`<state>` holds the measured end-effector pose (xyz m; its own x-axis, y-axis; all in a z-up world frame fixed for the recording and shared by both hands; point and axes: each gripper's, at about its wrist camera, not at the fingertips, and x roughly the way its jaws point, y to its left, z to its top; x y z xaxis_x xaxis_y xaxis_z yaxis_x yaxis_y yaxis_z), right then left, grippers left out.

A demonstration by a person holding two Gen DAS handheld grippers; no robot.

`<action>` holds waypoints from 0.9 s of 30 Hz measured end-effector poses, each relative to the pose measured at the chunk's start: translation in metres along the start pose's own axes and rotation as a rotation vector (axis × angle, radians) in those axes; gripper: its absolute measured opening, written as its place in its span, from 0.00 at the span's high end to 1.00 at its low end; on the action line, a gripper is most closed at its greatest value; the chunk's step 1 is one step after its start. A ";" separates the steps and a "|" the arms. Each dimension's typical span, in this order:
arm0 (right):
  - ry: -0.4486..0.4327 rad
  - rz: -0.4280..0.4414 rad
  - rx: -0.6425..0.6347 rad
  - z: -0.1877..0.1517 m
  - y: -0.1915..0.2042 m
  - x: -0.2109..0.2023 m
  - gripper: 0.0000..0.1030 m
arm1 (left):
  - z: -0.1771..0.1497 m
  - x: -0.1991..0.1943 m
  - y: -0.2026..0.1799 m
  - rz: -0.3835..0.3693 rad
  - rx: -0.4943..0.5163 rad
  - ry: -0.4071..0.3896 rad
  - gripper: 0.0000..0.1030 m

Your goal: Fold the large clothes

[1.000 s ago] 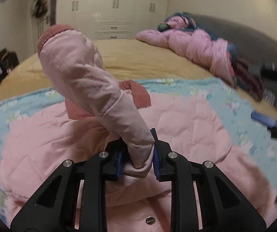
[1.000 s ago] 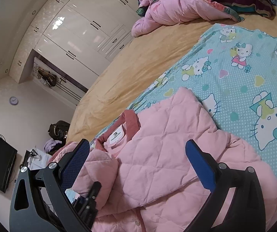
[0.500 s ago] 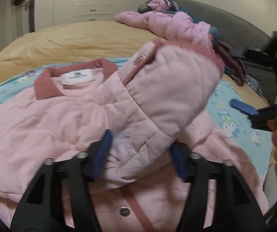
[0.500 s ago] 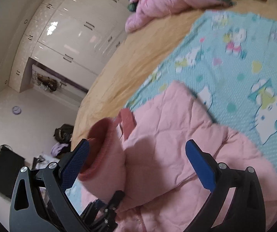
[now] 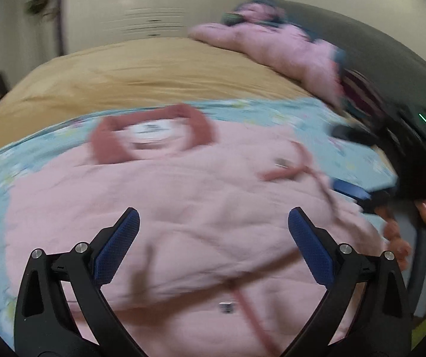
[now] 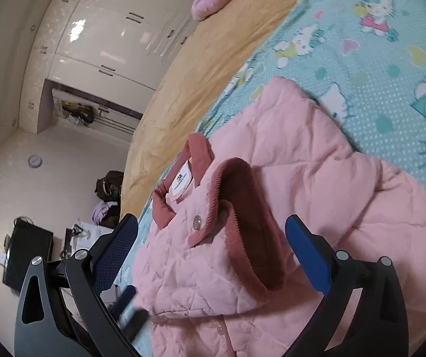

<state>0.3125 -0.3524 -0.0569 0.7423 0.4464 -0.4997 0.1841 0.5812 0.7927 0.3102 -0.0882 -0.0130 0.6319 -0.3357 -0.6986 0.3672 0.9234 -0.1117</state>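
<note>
The pink quilted jacket (image 6: 287, 208) lies on the cartoon-print sheet (image 6: 376, 59), filling each frame's middle. The left gripper (image 5: 213, 235) is opening above it, gripping nothing; the right gripper (image 6: 211, 238) stands spread (cuff (image 6: 242, 223) between its jaws, untouched).

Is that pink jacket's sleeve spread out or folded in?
Folded in: the sleeve lies across the pink jacket front, its cuff near the collar.

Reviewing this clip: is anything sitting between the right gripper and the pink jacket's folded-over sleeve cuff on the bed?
Nothing visible does. The right gripper is open, with the ribbed sleeve cuff of the pink jacket lying directly ahead between its fingers. Only jacket fabric lies there.
</note>
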 end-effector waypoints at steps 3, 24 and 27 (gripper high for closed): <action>-0.014 -0.012 -0.035 -0.001 0.004 0.007 0.04 | 0.001 -0.007 0.044 0.090 -0.115 -0.005 0.09; -0.091 0.035 -0.308 -0.001 0.058 0.026 0.88 | -0.031 -0.051 0.186 0.174 -0.616 -0.115 0.09; -0.174 0.047 -0.457 -0.003 0.094 0.007 0.89 | -0.029 -0.047 0.183 0.151 -0.609 -0.115 0.09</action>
<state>0.3332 -0.2926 0.0126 0.8468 0.3818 -0.3703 -0.1247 0.8194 0.5595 0.3278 0.1019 -0.0213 0.7281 -0.1799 -0.6614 -0.1644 0.8910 -0.4233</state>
